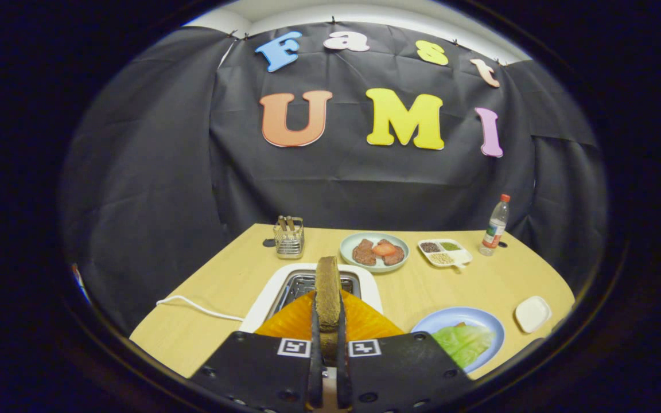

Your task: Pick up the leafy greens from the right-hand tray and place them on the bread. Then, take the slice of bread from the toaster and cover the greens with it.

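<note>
Greens [461,342] already plated on the blue plate [482,316]; fingers [327,321] clenched on the bread slice [327,289] above the toaster [273,292], covering remains.

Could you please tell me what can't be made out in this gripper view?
- Bread under the greens on the blue plate: covered by the leaf.
- Toaster front: hidden behind the gripper and the bread slice it clamps.
- Divided tray contents: too small.
- Bottle label: too small.
</note>
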Available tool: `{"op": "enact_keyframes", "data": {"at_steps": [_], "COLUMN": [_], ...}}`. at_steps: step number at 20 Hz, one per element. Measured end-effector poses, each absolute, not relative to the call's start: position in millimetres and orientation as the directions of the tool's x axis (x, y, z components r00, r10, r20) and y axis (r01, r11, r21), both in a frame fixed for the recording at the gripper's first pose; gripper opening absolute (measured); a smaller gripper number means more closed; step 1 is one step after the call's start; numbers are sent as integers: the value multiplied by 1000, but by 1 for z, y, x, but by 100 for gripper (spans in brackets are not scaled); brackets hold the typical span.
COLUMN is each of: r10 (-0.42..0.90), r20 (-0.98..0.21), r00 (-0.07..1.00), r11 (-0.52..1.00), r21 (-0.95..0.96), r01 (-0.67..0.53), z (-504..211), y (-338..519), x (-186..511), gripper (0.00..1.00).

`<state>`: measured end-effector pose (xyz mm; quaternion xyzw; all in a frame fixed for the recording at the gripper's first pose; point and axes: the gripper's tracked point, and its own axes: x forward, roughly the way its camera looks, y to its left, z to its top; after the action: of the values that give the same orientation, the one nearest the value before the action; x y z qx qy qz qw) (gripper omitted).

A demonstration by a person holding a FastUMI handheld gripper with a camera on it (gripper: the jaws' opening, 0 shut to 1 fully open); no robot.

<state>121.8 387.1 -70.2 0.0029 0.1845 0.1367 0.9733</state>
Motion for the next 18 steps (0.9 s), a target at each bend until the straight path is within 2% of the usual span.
{"op": "enact_keyframes", "data": {"at_steps": [1,2,12,18], "r10": [275,285,365,374], "r20": [-361,-357,-235,-138], "r00": [891,889,901,917], "r11": [960,958,927,918], "r21": [60,70,180,194], "r01": [-272,-279,-329,-345], "z": [-69,-66,15,47], "y": [386,385,361,314], "x": [120,120,101,80], "gripper": [1,1,1,1]}}
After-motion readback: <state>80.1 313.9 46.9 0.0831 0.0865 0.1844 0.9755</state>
